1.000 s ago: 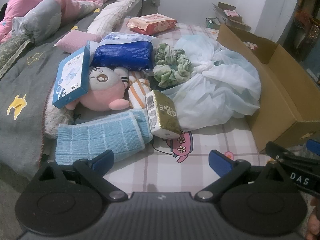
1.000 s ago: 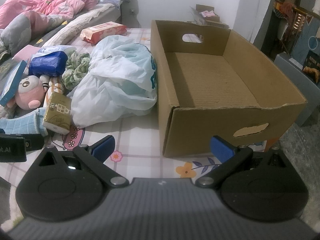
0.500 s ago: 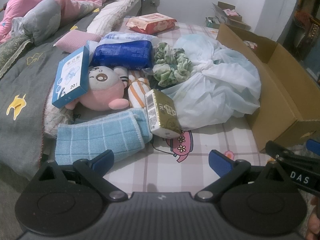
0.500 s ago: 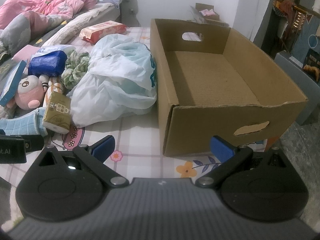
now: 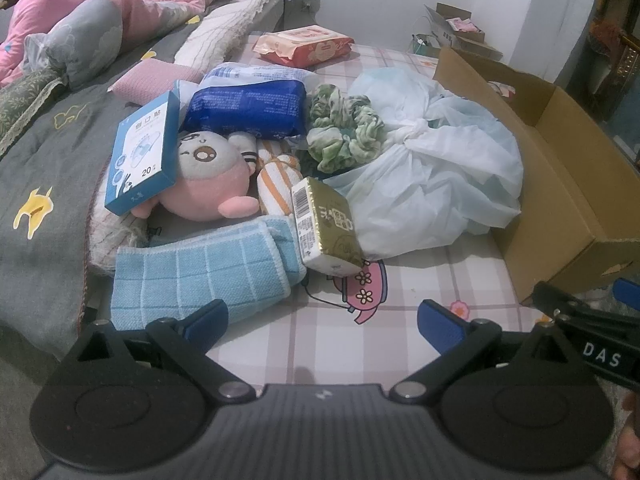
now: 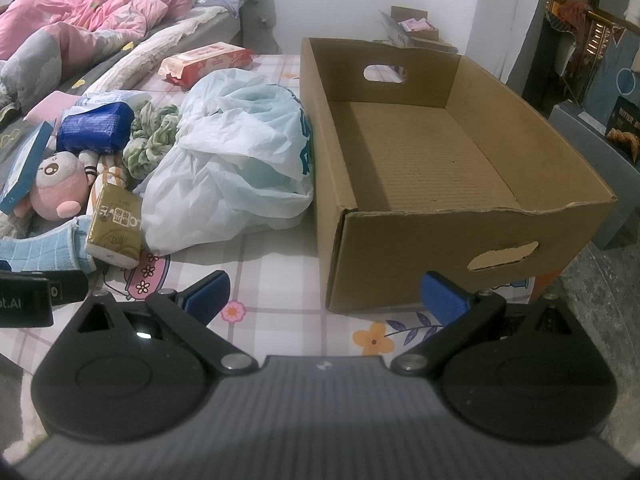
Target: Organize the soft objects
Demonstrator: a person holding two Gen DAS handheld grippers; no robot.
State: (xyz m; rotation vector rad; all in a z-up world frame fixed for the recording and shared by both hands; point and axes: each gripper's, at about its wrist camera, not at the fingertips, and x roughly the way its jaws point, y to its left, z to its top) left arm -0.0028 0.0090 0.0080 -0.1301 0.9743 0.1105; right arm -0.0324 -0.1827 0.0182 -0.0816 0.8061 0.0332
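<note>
A pile of soft things lies on the checked bed sheet (image 5: 420, 280): a light blue towel (image 5: 200, 272), a pink plush toy (image 5: 208, 176), a green scrunchie (image 5: 344, 132), a knotted white plastic bag (image 5: 432, 176), a gold tissue pack (image 5: 328, 224) and a blue pack (image 5: 248, 108). An empty cardboard box (image 6: 440, 168) stands right of the bag (image 6: 232, 172). My left gripper (image 5: 322, 322) is open and empty, just short of the towel. My right gripper (image 6: 324, 294) is open and empty before the box's near left corner.
A blue-and-white mask box (image 5: 142, 152) leans on the plush. A red wipes pack (image 5: 304, 44) lies at the back. A grey blanket (image 5: 40, 160) and pink bedding (image 5: 100, 0) fill the left. The bed edge and floor (image 6: 600, 280) are right of the box.
Almost nothing. Both grippers stay open and nearly still; the views shift only very slightly.
</note>
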